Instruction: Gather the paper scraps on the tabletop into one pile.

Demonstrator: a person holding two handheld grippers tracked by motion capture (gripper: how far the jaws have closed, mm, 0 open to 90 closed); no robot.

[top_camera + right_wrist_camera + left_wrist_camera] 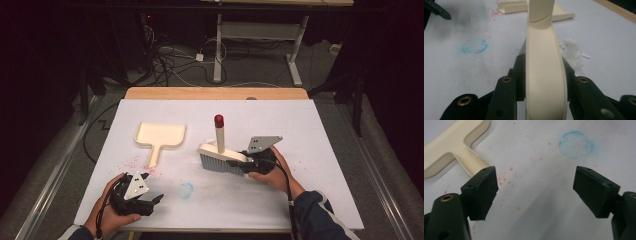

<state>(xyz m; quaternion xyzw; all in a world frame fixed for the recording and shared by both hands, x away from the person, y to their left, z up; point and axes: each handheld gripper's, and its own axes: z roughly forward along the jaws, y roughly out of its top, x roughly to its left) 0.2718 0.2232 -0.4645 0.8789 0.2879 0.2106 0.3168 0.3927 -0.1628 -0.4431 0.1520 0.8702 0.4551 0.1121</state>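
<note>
Right gripper (246, 165) clamped on cream plastic brush (220, 155), centre frame, open white table (310, 130) to its right. Left gripper (150, 200) lower left, jaws apart, empty. Smooth cream dustpan (160, 135) upper left, red crumbs (135, 162) beside handle.

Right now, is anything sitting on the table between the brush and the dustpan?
Nothing visible blocks it. The right gripper holds the brush, and bare white table lies between it and the dustpan. Red crumbs lie beside the pan's handle.
</note>
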